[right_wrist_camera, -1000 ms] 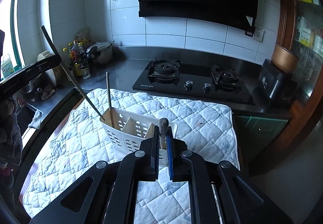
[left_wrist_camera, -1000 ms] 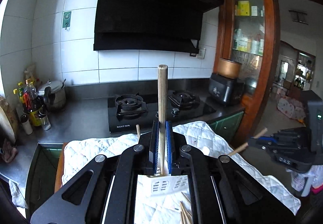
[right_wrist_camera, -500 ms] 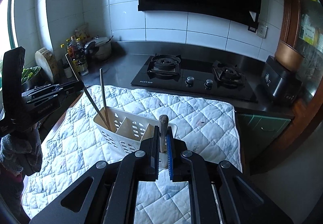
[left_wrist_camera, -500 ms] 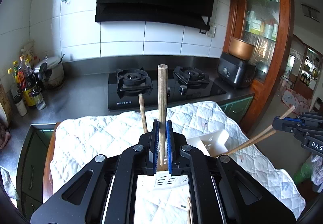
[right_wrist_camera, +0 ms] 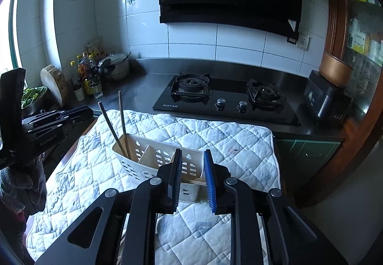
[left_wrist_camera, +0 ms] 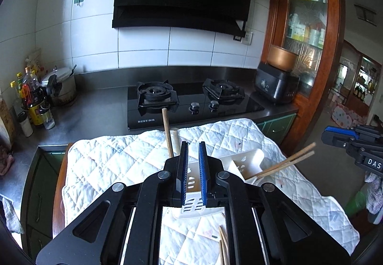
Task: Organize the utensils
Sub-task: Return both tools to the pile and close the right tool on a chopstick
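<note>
Both grippers have just let go: the left gripper (left_wrist_camera: 193, 169) and the right gripper (right_wrist_camera: 192, 179) each had a stick pinched a moment ago, and now their jaws have been opening and stand slightly spread with nothing between the pads. The chopsticks (right_wrist_camera: 117, 126) lean in the end compartment of the white caddy (right_wrist_camera: 153, 157) on the quilted cloth (right_wrist_camera: 227, 135) over the bench, and another pair (left_wrist_camera: 284, 164) leans out of its opposite end. That delivery looks done, while loose chopsticks (left_wrist_camera: 223, 244) just beside the caddy are probably next.
</note>
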Demonstrator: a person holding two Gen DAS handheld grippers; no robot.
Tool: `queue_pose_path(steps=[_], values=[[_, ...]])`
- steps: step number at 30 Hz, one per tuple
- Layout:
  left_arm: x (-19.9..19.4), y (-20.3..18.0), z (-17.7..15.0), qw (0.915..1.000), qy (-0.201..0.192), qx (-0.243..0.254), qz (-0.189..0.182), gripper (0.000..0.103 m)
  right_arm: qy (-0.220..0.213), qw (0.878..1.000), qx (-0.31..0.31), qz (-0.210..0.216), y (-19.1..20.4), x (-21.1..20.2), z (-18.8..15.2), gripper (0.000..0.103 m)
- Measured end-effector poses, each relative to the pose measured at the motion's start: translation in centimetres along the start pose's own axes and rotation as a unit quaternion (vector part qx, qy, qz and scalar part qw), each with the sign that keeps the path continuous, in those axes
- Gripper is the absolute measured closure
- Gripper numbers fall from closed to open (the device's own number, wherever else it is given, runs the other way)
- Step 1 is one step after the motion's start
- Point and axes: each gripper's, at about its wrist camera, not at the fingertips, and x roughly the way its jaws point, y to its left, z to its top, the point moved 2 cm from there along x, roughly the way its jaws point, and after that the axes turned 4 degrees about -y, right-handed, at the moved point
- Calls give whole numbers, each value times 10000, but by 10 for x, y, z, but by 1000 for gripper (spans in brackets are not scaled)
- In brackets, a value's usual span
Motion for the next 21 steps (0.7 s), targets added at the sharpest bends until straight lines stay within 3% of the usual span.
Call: queue_pose_path(steps=[7,13,21], values=[[-61,-1,-33,9998,-106,-53,-154,94,-196,9995,-90,220,23,-44,-49,77],[-96,0,-91,9994,75,-191,-280,93,111,9989,-68,450,49,-47,-125,77],[-117,15,-180,9968,501,-594,-177,93,607,9963,107,594,85,-41,-227,77]])
